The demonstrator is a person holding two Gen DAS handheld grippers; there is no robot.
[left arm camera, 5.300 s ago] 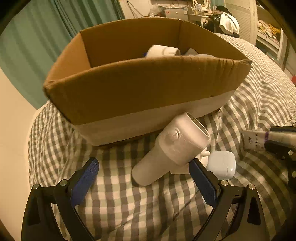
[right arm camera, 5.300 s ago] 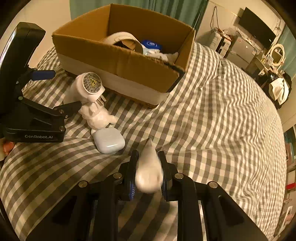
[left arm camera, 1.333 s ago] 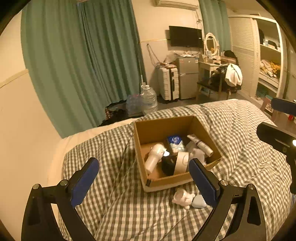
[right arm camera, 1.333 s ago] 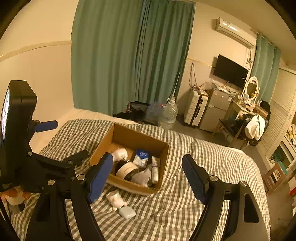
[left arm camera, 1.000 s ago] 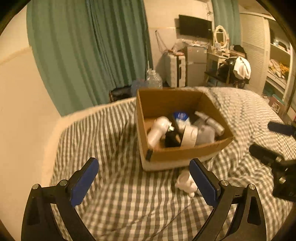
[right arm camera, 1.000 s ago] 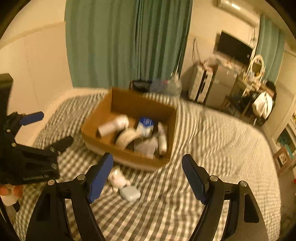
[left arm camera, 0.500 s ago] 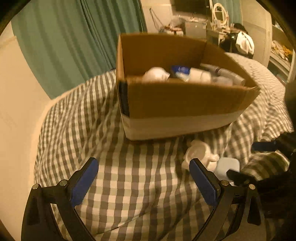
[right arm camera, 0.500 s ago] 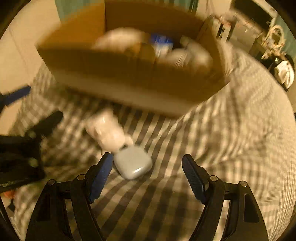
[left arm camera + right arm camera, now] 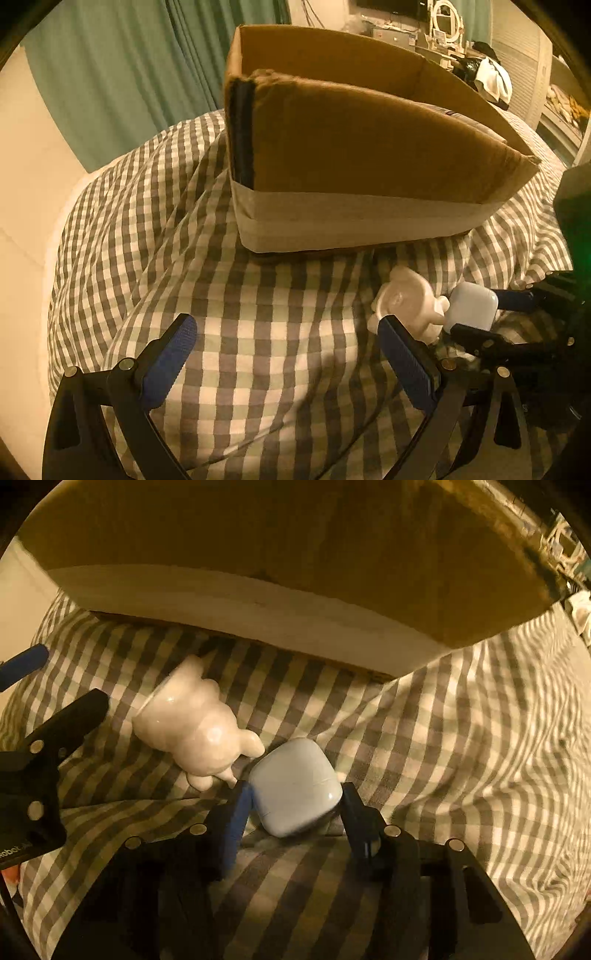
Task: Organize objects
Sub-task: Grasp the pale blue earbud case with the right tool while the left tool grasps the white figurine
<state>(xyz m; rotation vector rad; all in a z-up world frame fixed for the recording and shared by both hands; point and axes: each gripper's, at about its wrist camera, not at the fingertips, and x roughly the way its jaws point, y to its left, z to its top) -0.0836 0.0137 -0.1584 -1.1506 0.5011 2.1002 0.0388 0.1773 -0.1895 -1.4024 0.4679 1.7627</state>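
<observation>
A pale blue earbud case [image 9: 295, 786] lies on the checked bedspread [image 9: 461, 757], between the fingers of my right gripper [image 9: 293, 805]. The jaws touch or nearly touch its sides, so the right gripper is shut on it. A white ceramic figurine [image 9: 192, 731] lies on its side just left of the case, touching it. Both show in the left wrist view, the figurine [image 9: 410, 302] and the case [image 9: 471, 306]. My left gripper [image 9: 288, 354] is open and empty, low over the bedspread [image 9: 258, 332]. The cardboard box [image 9: 369, 155] stands just behind.
The box wall [image 9: 295, 554] fills the top of the right wrist view, close to the figurine. The left gripper's black frame [image 9: 37, 768] stands at the left. Green curtains [image 9: 129, 66] and room furniture lie beyond the bed.
Both grippers have come down from high above the bed to the bedspread. The right gripper has moved onto the earbud case and closed in around it.
</observation>
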